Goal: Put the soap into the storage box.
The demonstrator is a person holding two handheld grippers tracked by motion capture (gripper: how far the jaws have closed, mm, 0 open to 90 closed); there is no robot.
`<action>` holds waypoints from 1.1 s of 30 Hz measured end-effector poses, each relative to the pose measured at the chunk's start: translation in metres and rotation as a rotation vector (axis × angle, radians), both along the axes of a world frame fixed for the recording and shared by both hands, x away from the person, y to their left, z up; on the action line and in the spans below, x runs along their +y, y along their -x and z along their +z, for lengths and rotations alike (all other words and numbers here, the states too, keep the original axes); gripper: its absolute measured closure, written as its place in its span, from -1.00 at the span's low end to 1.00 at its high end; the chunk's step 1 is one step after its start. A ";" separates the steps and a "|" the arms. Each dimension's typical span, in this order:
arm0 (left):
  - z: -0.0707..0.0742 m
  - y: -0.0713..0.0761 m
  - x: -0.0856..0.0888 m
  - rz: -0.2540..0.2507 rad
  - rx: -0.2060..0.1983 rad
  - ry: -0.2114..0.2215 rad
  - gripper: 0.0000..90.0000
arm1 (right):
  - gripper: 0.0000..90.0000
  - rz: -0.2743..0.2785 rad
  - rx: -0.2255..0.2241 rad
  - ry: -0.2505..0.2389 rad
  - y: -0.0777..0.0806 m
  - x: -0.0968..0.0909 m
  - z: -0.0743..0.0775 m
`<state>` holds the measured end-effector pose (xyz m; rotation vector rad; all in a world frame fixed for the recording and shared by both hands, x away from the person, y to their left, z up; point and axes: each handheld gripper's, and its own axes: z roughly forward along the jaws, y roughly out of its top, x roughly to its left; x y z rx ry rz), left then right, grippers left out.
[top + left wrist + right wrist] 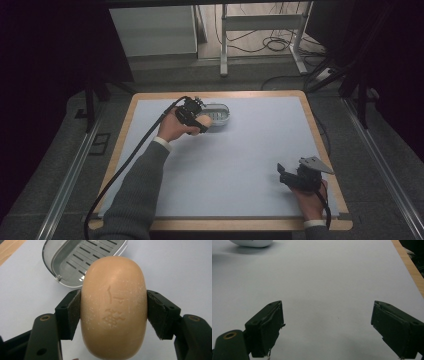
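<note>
One soap bar [113, 307] pinched across its short sides in my left gripper [113, 310], just short of the soap dish [67, 260]. Stiff, rounded, likely slick; keep mid-bar. Right gripper [327, 327] open, empty.

floor [45, 150]: grey carpet | back: white table frame [260, 22], loose cables [272, 42] (on wood flooring) | sides: dark | worktop [250, 150]: white, wood-edged

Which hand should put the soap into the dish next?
Left. The left gripper already clamps the soap just short of the open dish. The right gripper sits open with nothing between its jaws, at the near right of the table.
</note>
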<state>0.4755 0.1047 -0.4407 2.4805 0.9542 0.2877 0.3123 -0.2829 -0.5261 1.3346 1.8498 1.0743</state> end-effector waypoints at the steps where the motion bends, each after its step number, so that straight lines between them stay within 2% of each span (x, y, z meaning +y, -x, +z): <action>1: -0.001 -0.001 -0.001 0.007 0.001 0.010 -0.27 | -0.76 0.000 0.000 0.000 0.000 0.000 0.000; 2: 0.000 -0.002 -0.001 0.002 0.001 0.002 -0.27 | -0.76 0.000 0.000 -0.001 0.000 0.000 0.000; 4: -0.001 -0.004 -0.002 0.006 0.002 0.014 -0.27 | -0.76 0.000 -0.001 0.000 0.000 0.000 0.000; 6: -0.002 -0.007 -0.002 0.000 0.005 -0.005 -0.27 | -0.76 0.001 -0.001 -0.001 0.000 0.000 0.000; 14: -0.001 -0.016 -0.008 -0.002 0.005 0.001 -0.27 | -0.76 0.001 -0.001 -0.001 0.000 0.000 0.000; 17: -0.001 -0.020 -0.011 -0.006 0.007 -0.016 -0.27 | -0.76 0.003 0.000 -0.002 0.000 0.000 0.000; 26: -0.002 -0.030 -0.015 -0.007 0.008 -0.005 -0.27 | -0.76 0.002 -0.002 -0.001 0.000 0.000 0.000; 28: -0.002 -0.033 -0.016 -0.006 0.007 -0.020 -0.27 | -0.76 0.002 -0.002 -0.001 0.000 0.000 0.000; 33: 0.000 -0.039 -0.018 -0.007 0.006 -0.016 -0.27 | -0.76 0.001 -0.001 -0.001 0.000 0.000 0.000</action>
